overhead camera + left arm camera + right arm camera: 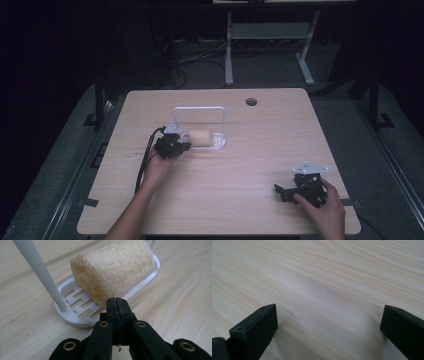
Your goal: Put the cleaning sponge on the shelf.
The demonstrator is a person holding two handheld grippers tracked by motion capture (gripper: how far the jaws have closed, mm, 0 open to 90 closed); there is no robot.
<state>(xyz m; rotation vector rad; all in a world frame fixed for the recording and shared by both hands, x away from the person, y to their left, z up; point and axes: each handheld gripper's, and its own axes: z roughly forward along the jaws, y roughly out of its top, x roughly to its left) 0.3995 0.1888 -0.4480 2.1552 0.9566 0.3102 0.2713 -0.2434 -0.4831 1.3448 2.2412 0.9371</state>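
On a pale wooden table [220, 200] in a dark room, we see a loofah sponge [112, 268] lying lengthwise in its white rack [75, 317]. Our nearer left gripper [117, 303], jaws together, nearly touches its end; the right gripper [300, 189] rests well apart, jaws wide.

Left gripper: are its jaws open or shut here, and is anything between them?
Shut. The left gripper has its jaws pressed together, nothing between them, tips just short of the loofah.

One loofah sponge [201, 138], one white rack [200, 110], one table [220, 200], two grippers, left [184, 146] and right [278, 192].
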